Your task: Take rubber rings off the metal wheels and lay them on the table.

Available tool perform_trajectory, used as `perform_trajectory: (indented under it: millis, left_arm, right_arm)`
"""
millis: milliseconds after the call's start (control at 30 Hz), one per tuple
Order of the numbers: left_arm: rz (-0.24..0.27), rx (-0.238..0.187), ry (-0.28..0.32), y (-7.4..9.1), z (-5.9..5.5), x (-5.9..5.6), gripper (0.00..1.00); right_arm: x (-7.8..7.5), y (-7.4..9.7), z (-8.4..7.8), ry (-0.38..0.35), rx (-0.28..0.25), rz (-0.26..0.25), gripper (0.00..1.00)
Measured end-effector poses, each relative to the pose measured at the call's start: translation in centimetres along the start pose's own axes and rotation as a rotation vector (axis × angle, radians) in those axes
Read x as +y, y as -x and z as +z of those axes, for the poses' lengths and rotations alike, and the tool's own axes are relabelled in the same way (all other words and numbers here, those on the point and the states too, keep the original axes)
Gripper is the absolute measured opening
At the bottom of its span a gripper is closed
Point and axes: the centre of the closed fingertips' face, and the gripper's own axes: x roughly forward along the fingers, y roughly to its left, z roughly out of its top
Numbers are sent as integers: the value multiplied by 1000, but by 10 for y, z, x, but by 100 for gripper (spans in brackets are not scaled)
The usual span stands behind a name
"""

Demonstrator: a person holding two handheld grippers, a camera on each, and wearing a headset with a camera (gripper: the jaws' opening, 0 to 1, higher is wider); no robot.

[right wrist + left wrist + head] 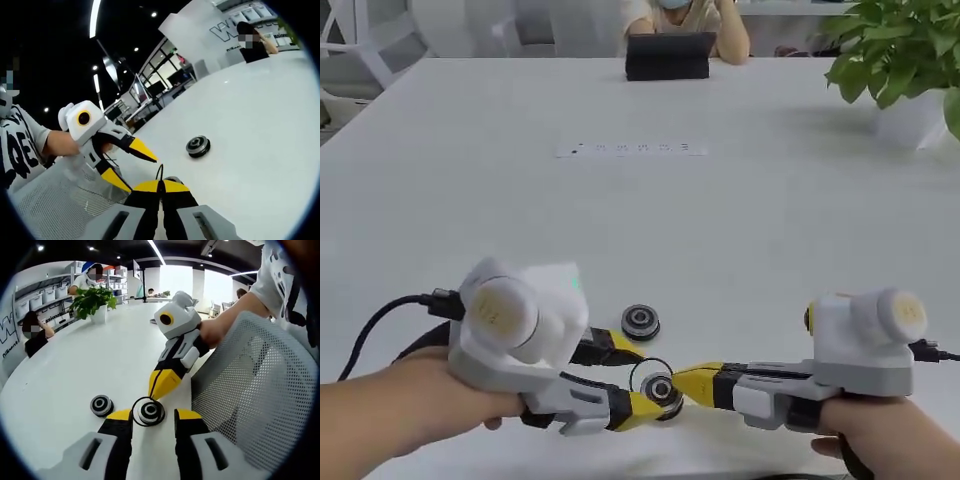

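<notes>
A small metal wheel [662, 391] lies near the table's front edge, standing between the jaws of my left gripper [650, 377], which is open around it. My right gripper [677, 378] comes in from the right, shut on a thin black rubber ring [650, 359] that is stretched partway off this wheel. In the left gripper view the wheel [151, 411] sits between the yellow fingertips [120, 416], with the ring [135, 407] looped up to the right gripper [152, 396]. A second wheel [640, 321] with its ring on lies just behind; it is the wheel [198, 146] in the right gripper view.
The white table [640, 230] stretches far ahead. A flat white strip [635, 149] lies mid-table. A potted plant [900, 60] stands at the back right. A person sits behind a dark tablet [668, 55] at the far edge. A mesh chair [250, 390] is close behind me.
</notes>
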Motion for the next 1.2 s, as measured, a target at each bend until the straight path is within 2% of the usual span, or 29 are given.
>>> perform_trajectory:
  millis: [133, 400, 600, 967, 1200]
  left_arm:
    - [12, -4, 6, 12, 0, 3, 31]
    - [38, -49, 36, 34, 9, 5, 38]
    - [54, -70, 63, 49, 11, 4, 43]
    - [94, -66, 97, 72, 1, 8, 52]
    - [129, -67, 129, 86, -7, 14, 56]
  right_arm:
    - [3, -2, 3, 5, 0, 11, 0]
    - [14, -9, 12, 25, 4, 45, 0]
    - [22, -15, 19, 46, 18, 72, 0]
    - [29, -28, 22, 82, 67, 104, 0]
    - [25, -38, 13, 108, 126, 107, 0]
